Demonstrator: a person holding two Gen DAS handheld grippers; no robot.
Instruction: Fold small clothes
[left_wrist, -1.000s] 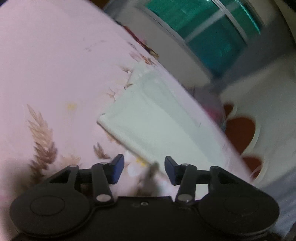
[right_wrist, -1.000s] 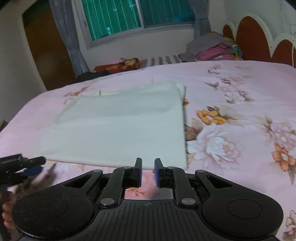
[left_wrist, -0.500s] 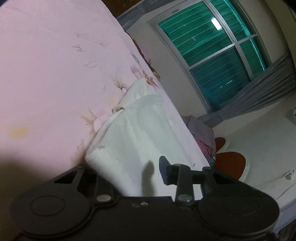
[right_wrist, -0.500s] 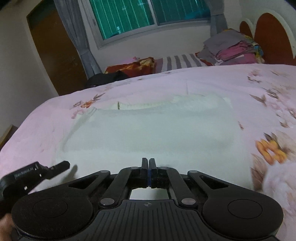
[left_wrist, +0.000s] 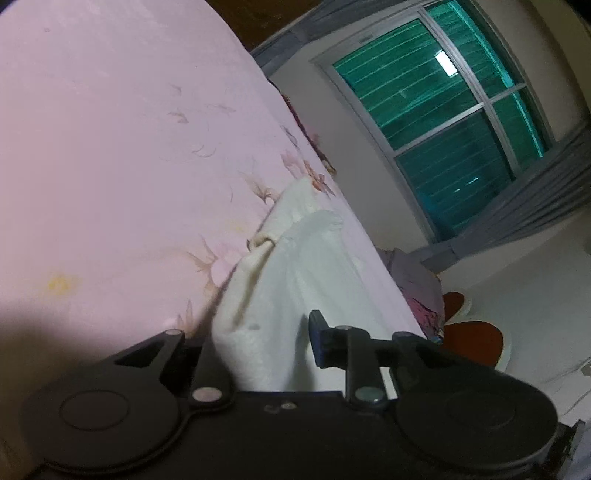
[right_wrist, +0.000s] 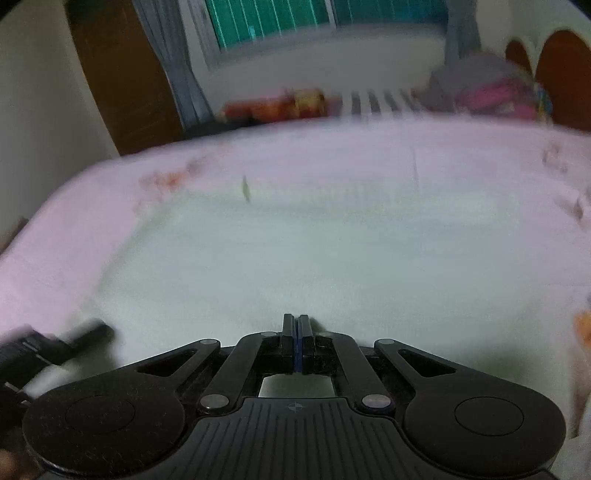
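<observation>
A white garment lies spread flat on the pink floral bedsheet. In the left wrist view its near corner stands bunched and raised between the jaws of my left gripper. Those jaws are closing on the cloth. The right fingertip shows, and the cloth hides the left one. My right gripper is shut, low over the garment's near edge, with nothing visible between its pads. The right wrist view is blurred. There the left gripper shows at the garment's lower left corner.
A pile of folded clothes sits at the bed's far right by a brown headboard. A red-orange bundle lies past the far edge. Beyond it are a window, curtains and a wooden door.
My left gripper reached the garment's corner and narrowed its jaws around it, so the corner now stands bunched. The right gripper shut and swept left along the near edge.
</observation>
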